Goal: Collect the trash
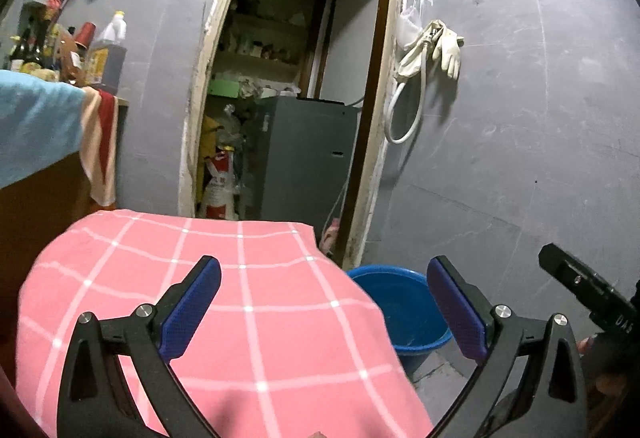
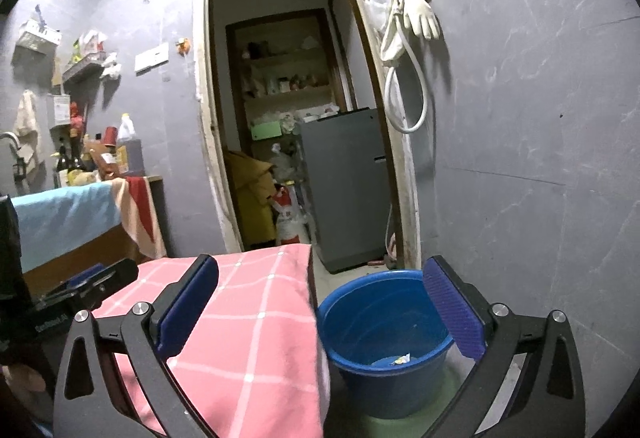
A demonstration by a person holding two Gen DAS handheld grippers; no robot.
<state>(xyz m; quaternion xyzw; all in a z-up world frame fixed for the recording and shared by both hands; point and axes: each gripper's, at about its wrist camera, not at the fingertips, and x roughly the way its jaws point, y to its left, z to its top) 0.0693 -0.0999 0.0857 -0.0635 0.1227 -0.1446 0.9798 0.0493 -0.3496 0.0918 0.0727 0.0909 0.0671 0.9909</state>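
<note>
- Your pink checked surface [image 1: 248, 318] shows no trash on the cloth that either view covers, so the clearing looks done or close to it (its near part is hidden behind the hand-held grippers).
- The blue bucket [image 2: 384, 390] stands on the floor just beside the surface's edge, at about 5 o'clock in the right wrist view; a small scrap of trash [image 2: 400, 359] lies in its bottom.
- Your left hand-held gripper [image 1: 324, 312] is spread wide with nothing between its pads; your right hand-held gripper [image 2: 322, 312] is likewise wide and empty.
- For room: the grey wall [image 2: 540, 118] closes in from 1 to 4 o'clock, the doorway [image 2: 288, 98] opens at 12, and the cloth's right edge drops off next to the bucket.
</note>
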